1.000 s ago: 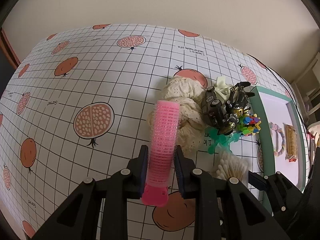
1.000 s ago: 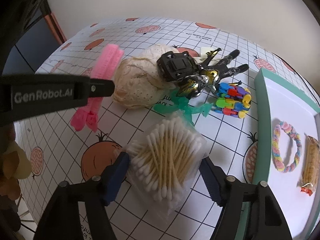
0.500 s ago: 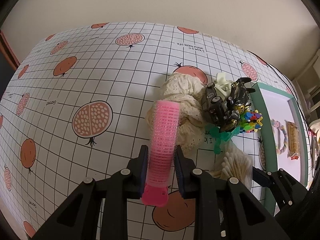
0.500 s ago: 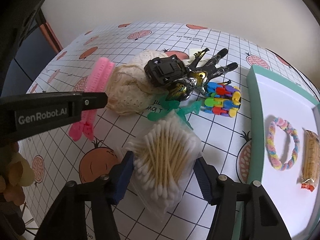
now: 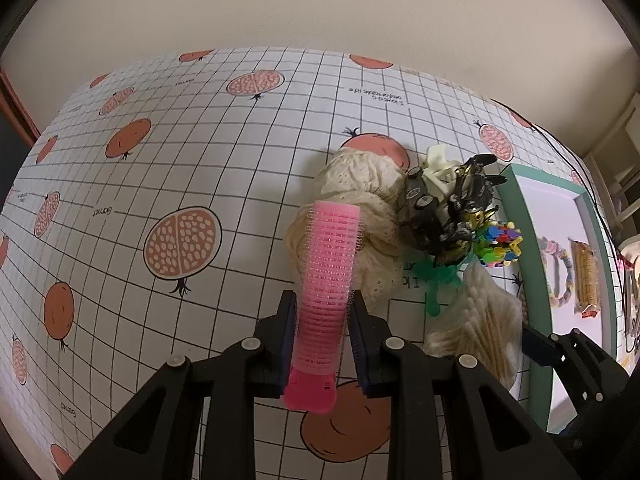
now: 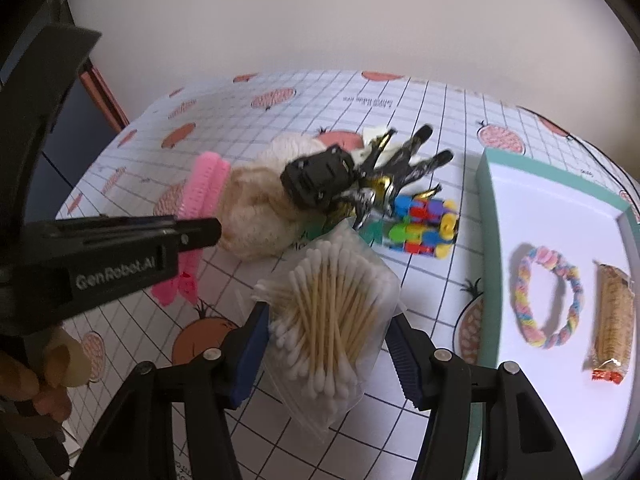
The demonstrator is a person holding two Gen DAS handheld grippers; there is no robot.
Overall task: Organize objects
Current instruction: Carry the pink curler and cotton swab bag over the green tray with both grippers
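My left gripper (image 5: 322,305) is shut on a pink hair roller (image 5: 328,272), held upright above the tablecloth, left of the cream lace cloth (image 5: 360,208). The roller (image 6: 204,184) shows in the right wrist view too. My right gripper (image 6: 328,320) is shut on a clear bag of cotton swabs (image 6: 332,304), both pads pressing its sides. From the left wrist view the bag (image 5: 480,320) sits beside a teal tray (image 5: 520,216). That tray (image 6: 486,184) holds a pastel braided bracelet (image 6: 548,296) and a wrapped snack bar (image 6: 612,312).
A pile lies mid-table: a black toy car and black-gold figure (image 6: 340,180), a multicoloured block toy (image 6: 424,224) and a green plastic piece (image 5: 436,280). A hand (image 6: 52,368) holds the left tool. The wall runs behind the table.
The right pads have closed in on the swab bag, and that gripper has pulled back and up with it. The left gripper keeps the roller and has barely shifted.
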